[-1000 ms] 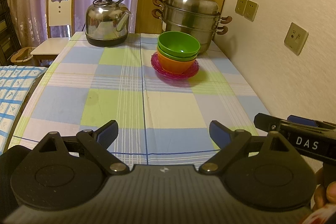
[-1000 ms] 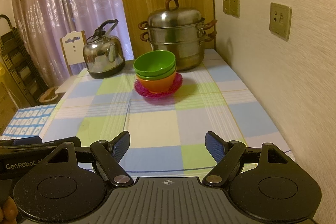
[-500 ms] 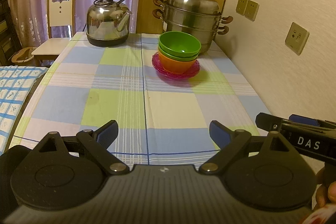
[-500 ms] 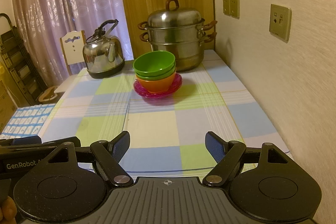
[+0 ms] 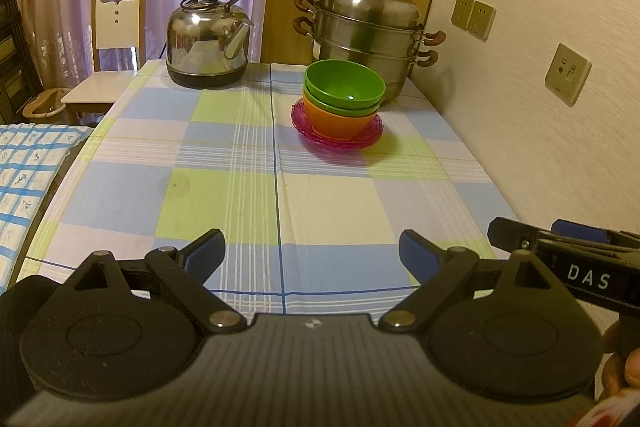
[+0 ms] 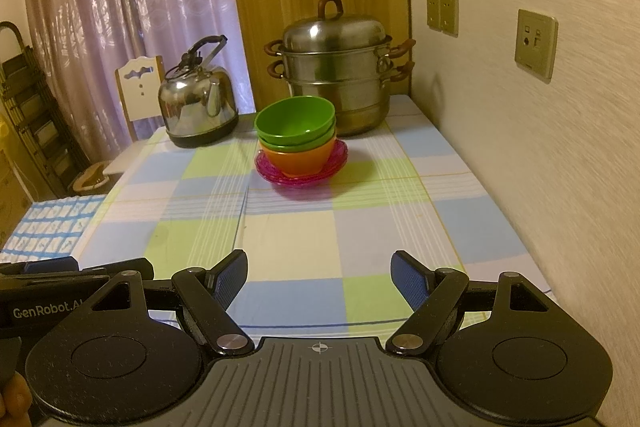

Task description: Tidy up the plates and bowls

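Centrally, upper frame, two glossy green bowls (image 5: 343, 89) nest in one orange bowl (image 5: 338, 121) on a scalloped translucent pink plate (image 5: 337, 138) (stacked on the checked tabletop (image 5: 224, 187)); left claw (image 5: 313, 255) and right claw (image 6: 319, 277) both gape, holding nothing.

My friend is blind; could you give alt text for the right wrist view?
Two green bowls nest in an orange bowl on a pink plate on a checked table, before a kettle and steamer pot; the open right gripper frames the foreground.

Kettle (image 5: 208, 37), steamer pot (image 5: 366, 35), chair (image 5: 114, 39).
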Tool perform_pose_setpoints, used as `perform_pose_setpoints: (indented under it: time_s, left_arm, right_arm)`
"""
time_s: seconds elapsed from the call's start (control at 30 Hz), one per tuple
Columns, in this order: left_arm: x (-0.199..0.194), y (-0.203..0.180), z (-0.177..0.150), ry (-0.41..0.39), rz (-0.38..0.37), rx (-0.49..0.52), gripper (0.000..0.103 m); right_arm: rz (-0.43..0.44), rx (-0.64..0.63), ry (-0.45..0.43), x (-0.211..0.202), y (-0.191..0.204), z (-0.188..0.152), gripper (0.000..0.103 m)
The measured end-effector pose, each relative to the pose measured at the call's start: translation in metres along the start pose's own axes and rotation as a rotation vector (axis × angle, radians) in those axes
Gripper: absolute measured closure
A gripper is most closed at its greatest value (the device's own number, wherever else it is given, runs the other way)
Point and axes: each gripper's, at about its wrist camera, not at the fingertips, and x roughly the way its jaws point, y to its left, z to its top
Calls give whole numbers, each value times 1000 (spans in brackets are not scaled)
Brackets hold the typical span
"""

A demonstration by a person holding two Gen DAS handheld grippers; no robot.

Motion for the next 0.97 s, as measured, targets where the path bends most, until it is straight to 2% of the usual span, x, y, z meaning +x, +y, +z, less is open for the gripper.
perform_pose_setpoints:
  time_s: [0.73,0.97]
  left_arm:
    - [2,-1,-2,3,-5,-2,10]
    - [2,-3,-6,-22,-11,5,9]
  right_arm:
    - [0,-3,2,0,-1,-2,25]
    - [0,-5,2,1,-1,-2,25]
